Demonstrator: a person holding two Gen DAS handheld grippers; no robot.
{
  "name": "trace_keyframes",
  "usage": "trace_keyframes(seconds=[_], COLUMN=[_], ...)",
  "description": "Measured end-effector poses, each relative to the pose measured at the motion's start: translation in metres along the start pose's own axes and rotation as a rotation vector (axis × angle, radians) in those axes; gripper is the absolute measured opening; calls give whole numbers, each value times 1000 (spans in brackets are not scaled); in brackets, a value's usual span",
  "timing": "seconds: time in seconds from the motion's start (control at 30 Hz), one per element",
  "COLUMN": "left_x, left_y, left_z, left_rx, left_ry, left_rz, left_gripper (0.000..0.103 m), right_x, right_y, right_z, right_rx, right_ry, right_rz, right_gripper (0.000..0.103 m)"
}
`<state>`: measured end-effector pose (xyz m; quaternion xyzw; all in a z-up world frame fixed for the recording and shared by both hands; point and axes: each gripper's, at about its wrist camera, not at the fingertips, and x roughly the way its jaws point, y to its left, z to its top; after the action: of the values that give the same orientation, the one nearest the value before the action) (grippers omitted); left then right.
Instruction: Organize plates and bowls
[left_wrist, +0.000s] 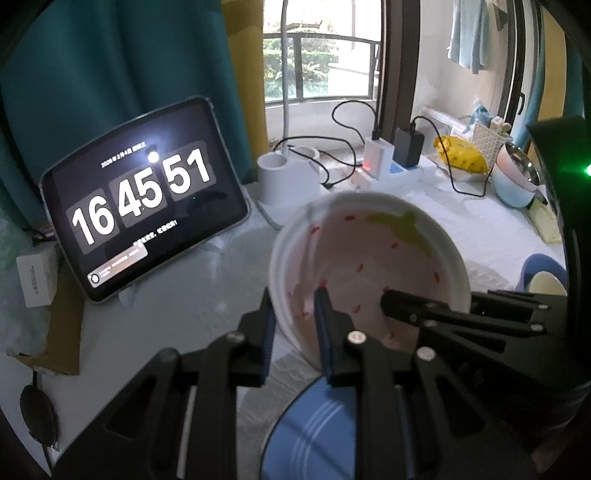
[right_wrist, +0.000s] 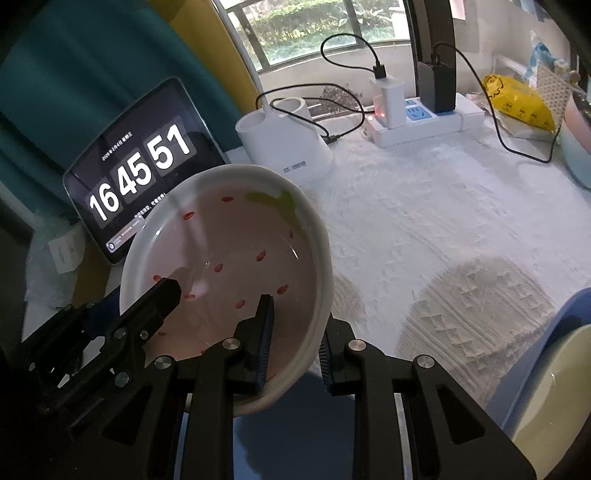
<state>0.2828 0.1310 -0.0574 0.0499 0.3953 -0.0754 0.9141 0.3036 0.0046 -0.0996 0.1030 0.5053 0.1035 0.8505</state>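
Behind, a tablet (left_wrist: 144, 199) reads 16 45 51; left gripper (left_wrist: 295, 314) and right gripper (right_wrist: 295, 325) clamp the strawberry bowl's (right_wrist: 229, 258) rim.

Strawberry bowl up off the surface, held at both sides

We are seeing a white bowl (left_wrist: 369, 266) with a pale pink inside, red seed marks and a green leaf patch near its far rim; it is tilting, raised above the white textured surface (right_wrist: 443, 229). Our left claw (left_wrist: 295, 317) and right claw (right_wrist: 295, 332) are each pinching its wall at opposite sides. A blue plate (left_wrist: 314, 435) with white stripes is lying beneath it, and a blue-rimmed bowl (right_wrist: 554, 369) with a pale inside is sitting at the right edge.
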Motion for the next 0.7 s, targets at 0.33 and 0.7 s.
trace_keyframes(seconds=[0.33, 0.7], left_x=[-20, -44], left_y=[-10, -28], left_z=[-1, 1], left_rx=[0, 16], left_ry=[-24, -63], left_rz=[-1, -3], left_gripper=[21, 21], right_x=[-32, -60], right_y=[0, -8], right_z=[-4, -10], right_rx=[-26, -27], right_ry=[-60, -97], right_rz=[1, 10], right_gripper=[23, 23])
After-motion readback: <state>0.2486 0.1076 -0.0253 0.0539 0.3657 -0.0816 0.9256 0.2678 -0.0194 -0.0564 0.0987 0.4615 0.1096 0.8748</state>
